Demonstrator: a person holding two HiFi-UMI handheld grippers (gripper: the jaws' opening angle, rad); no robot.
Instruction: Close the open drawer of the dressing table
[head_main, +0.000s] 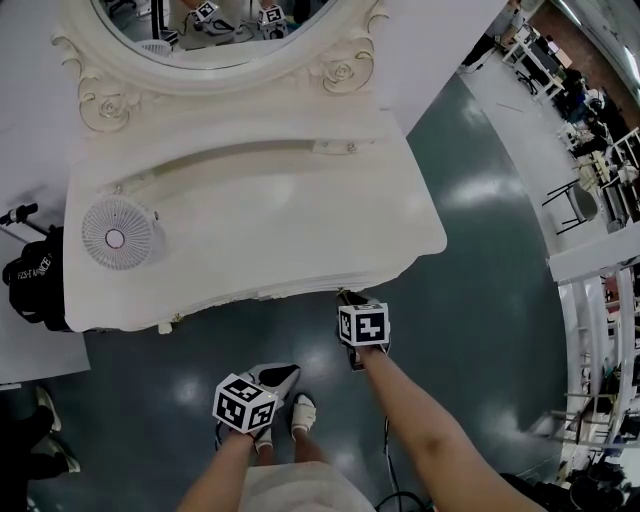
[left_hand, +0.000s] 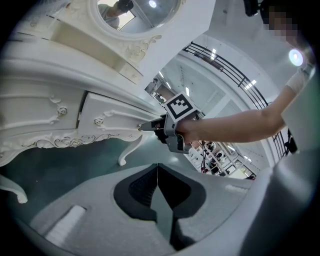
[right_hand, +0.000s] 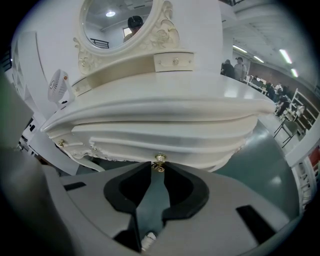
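Note:
The white dressing table (head_main: 300, 190) stands before me. Its carved drawer front (right_hand: 165, 142) (left_hand: 107, 122) sits under the tabletop's edge, with a thin dark gap at its left side in the left gripper view. My right gripper (right_hand: 158, 168) (head_main: 347, 299) (left_hand: 141, 128) is at that front, its two fingertips closed on either side of the small gold drawer knob (right_hand: 159, 160). My left gripper (left_hand: 158, 167) (head_main: 280, 378) hangs lower and farther back over the floor, shut with nothing in it.
A small white fan (head_main: 118, 233) stands on the tabletop's left, below the oval mirror (head_main: 215, 30). A black bag (head_main: 35, 280) sits left of the table. A curved table leg (left_hand: 127, 150) reaches the dark floor. Chairs and racks (head_main: 585, 200) stand far right.

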